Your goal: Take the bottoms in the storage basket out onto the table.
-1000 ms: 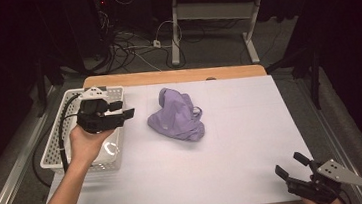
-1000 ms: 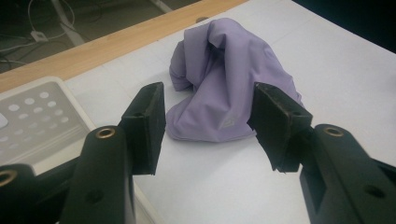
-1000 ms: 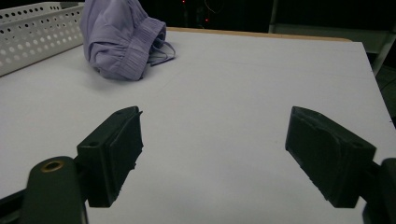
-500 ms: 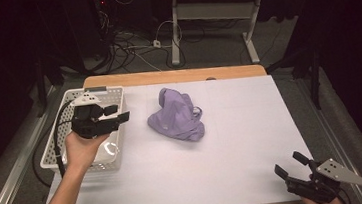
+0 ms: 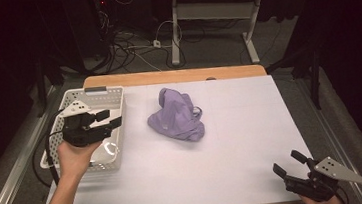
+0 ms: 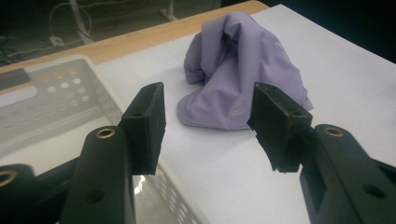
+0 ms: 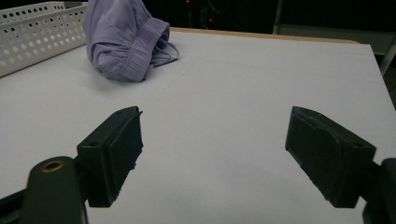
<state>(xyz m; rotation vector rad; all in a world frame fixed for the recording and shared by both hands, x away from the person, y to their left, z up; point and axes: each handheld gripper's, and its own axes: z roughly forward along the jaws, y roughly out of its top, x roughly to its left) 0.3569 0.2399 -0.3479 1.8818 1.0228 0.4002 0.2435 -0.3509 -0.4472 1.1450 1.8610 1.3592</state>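
The crumpled purple cloth garment (image 5: 176, 116) sits in a soft heap in the middle of the white table (image 5: 233, 142). It looks light and floppy, so pinching a raised fold near the top should work best. The left gripper (image 5: 105, 119), jaws apart and empty, hangs over the white plastic basket (image 5: 113, 96) at middle left. The right gripper (image 5: 288, 164) waits wide open at the bottom right. The right gripper view shows the stretchy waistband (image 7: 149, 42) and a thin string (image 7: 166, 53).

Bare table (image 5: 233, 142) surrounds cloth (image 5: 176, 115); basket (image 5: 113, 96) flanks left.
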